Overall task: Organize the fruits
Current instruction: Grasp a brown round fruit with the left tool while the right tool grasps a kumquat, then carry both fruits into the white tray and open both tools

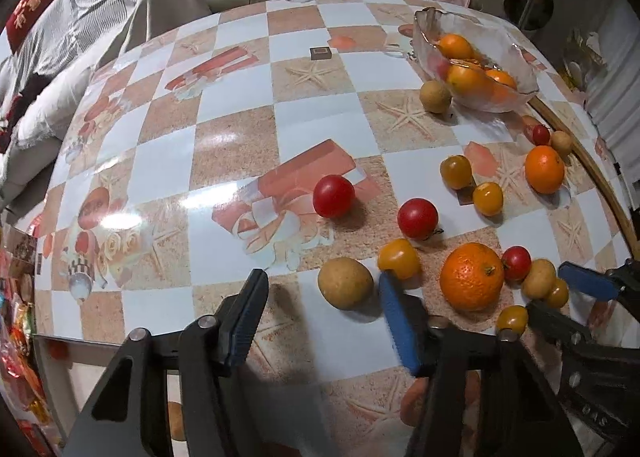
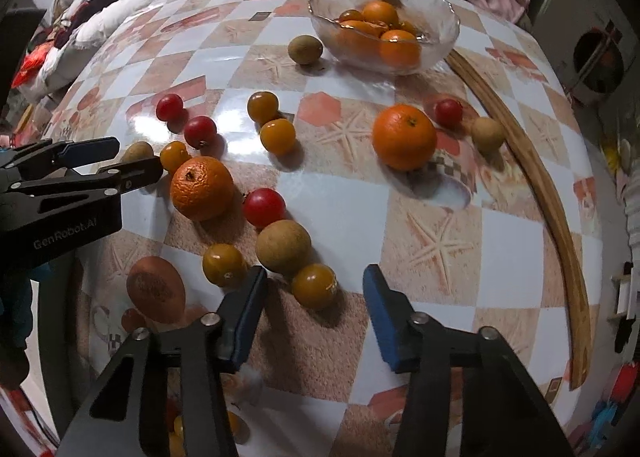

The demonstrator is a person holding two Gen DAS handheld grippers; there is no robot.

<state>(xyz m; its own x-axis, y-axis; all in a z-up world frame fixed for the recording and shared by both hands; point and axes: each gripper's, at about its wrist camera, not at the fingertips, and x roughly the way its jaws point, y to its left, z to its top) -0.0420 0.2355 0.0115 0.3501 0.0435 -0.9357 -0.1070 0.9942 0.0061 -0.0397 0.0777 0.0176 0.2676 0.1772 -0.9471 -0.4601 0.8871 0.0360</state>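
Observation:
Fruits lie scattered on a checkered table. A glass bowl [image 1: 516,77] [image 2: 440,45] at the far side holds several oranges. My left gripper [image 1: 324,293] is open, with a tan round fruit [image 1: 345,288] between its fingers near the right one. An orange [image 1: 471,276] [image 2: 202,188] lies just right of it. My right gripper [image 2: 314,283] is open, with a yellow tomato [image 2: 314,286] between its fingers. A tan fruit [image 2: 283,246] and a red tomato [image 2: 264,207] lie just beyond. The right gripper also shows in the left wrist view [image 1: 560,285].
Red tomatoes [image 1: 333,195] [image 1: 417,218], yellow tomatoes [image 1: 487,198] [image 2: 277,136], another orange [image 2: 404,136] and small tan fruits [image 2: 305,49] [image 2: 487,134] are spread over the table. A curved wooden strip [image 2: 560,209] runs along the right edge. Bedding and clothes lie behind.

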